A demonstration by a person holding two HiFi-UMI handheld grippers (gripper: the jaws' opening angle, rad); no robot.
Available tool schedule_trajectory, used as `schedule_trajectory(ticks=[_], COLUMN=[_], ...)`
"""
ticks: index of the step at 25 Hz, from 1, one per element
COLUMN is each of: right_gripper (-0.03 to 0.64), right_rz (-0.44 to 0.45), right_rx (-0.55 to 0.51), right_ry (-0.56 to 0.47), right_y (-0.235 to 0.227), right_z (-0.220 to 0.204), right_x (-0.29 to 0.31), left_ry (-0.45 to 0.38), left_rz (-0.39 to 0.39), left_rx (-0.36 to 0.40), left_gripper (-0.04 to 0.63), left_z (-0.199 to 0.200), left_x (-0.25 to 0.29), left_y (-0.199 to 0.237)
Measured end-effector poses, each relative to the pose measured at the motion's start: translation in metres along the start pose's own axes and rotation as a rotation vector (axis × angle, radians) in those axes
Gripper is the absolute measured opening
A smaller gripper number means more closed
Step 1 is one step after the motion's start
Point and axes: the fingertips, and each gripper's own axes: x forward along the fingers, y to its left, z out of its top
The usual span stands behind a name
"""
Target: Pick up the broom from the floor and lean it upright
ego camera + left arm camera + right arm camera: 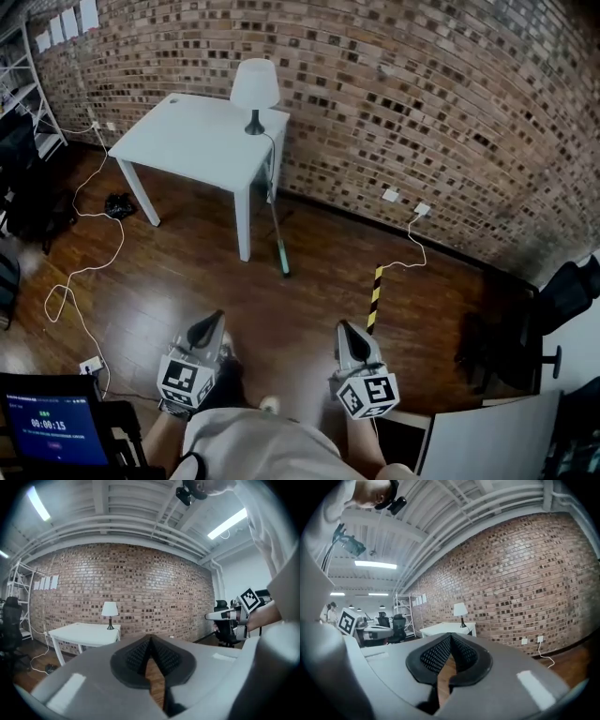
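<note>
A thin pole with a green lower end [279, 246], apparently the broom, runs from the white table [202, 141] down to the wooden floor beside the table's front leg. Whether it lies flat or leans I cannot tell. Both grippers are held level well short of it, near the person's body. My left gripper [214, 319] [150, 638] is shut with nothing between its pads. The right gripper [343, 326] [451, 634] is also shut and empty. Neither gripper view shows the pole.
A lamp [255, 89] stands on the table against the brick wall. A white cable [94, 239] snakes over the floor at left. A yellow-black striped bar [375, 298] lies just ahead of the right gripper. An office chair [562, 291] stands at right, a screen [52, 427] at bottom left.
</note>
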Motion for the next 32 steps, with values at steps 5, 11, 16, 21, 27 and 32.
schedule_trajectory(ticks=[5,11,16,21,27,32], right_gripper=[0.011,0.013,0.012,0.012,0.011,0.011], right_rz=[0.059,0.031,0.011,-0.028,-0.010,-0.007], right_rx=[-0.051,-0.030,-0.019,-0.003,-0.045,-0.057], right_ry=[-0.007,0.011,0.012,-0.003,0.020,0.019], right_y=[0.025,0.056,0.074,0.085,0.098,0.102], right_z=[0.002,-0.008,-0.012,-0.009,-0.016,-0.009], right_x=[-0.035,-0.039,-0.035,-0.035,-0.030,-0.025], left_ry=[-0.002,-0.061,-0.065,-0.067,-0.046,-0.036], left_rz=[0.024,-0.001,-0.068,-0.076,-0.075,-0.085], left_rx=[-0.085,0.003,0.048,0.029,0.016,0.023], left_gripper=[0.000,0.002,0.001,0.000,0.000,0.000], left_z=[0.001,0.006,0.013,0.014,0.004,0.004], left_x=[-0.042,-0.072,-0.074,-0.080,-0.084,-0.081], left_y=[-0.014,-0.020,-0.021,-0.009,-0.005,-0.002])
